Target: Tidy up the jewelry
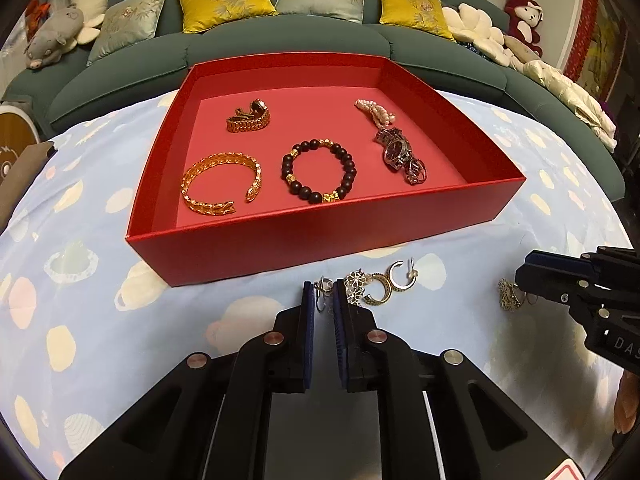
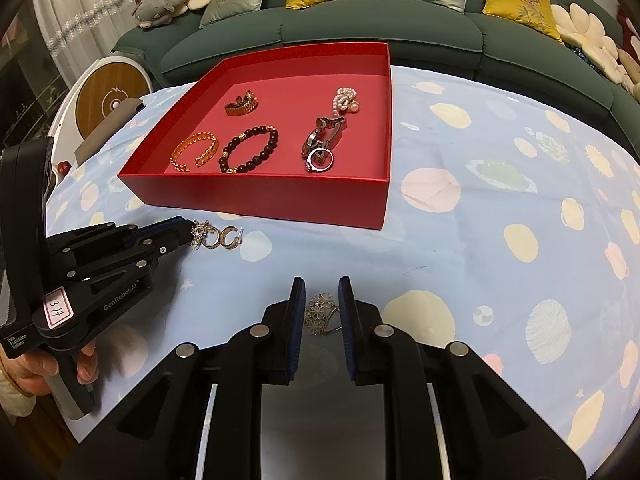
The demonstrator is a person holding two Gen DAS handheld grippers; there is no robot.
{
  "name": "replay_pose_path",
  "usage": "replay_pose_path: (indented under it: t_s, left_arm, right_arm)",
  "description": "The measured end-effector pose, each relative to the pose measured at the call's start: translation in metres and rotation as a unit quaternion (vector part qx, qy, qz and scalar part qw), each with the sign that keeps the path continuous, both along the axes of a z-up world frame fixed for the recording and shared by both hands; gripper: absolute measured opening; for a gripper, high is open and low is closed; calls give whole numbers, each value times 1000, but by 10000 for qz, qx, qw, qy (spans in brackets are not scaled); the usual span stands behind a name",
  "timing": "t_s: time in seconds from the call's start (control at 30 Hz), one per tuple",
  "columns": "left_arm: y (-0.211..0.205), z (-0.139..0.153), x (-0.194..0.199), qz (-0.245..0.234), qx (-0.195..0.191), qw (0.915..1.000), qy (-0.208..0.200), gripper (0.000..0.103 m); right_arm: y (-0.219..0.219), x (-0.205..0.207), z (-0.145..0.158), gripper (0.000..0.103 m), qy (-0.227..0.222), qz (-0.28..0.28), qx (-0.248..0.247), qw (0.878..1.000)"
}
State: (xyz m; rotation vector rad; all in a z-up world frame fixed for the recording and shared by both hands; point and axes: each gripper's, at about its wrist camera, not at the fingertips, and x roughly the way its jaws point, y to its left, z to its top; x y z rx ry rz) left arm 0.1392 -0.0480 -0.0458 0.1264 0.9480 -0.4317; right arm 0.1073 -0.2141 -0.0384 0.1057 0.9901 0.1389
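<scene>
On the blue patterned cloth, my left gripper [image 1: 324, 292] is shut on a small silver earring [image 1: 321, 298] at its fingertips, just in front of the red box [image 1: 320, 248]. To its right lie a flower earring [image 1: 356, 284] and two crescent earrings [image 1: 386, 284]. My right gripper [image 2: 322, 292] has both pads against a flower-shaped earring [image 2: 320, 312] that rests on the cloth. The box holds a gold cuff [image 1: 220, 184], a dark bead bracelet [image 1: 320, 172], a watch [image 1: 396, 152], pearls [image 1: 376, 110] and a gold band [image 1: 250, 118]. From the right wrist view, the left gripper [image 2: 191, 232] is at the left.
A green sofa [image 1: 280, 40] with yellow and grey cushions and plush toys runs behind the table. A round wooden disc [image 2: 108, 96] stands at the table's far left. A hand [image 2: 32, 368] holds the left gripper's handle. Bare cloth [image 2: 500, 220] spreads right of the box.
</scene>
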Motion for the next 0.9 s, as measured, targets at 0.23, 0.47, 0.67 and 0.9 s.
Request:
replay_pose_path:
  t_s: [0.23, 0.47, 0.67, 0.9]
  left_arm:
    - [13, 1, -18, -113, 179, 9998, 4, 11]
    - [4, 8, -19, -147, -116, 9997, -159, 42]
    - [-9, -4, -5, -37, 106, 9996, -256, 42]
    - [-17, -7, 3, 8, 358, 9985, -415, 39]
  right_arm:
    - [-8, -5, 3, 17, -53, -59, 7, 10000]
    - [-7, -7, 1, 17, -27, -76, -1, 10000]
    - [-3, -5, 2, 17, -43, -27, 12, 10000]
    - [-9, -6, -3, 17, 0, -58, 29, 10000]
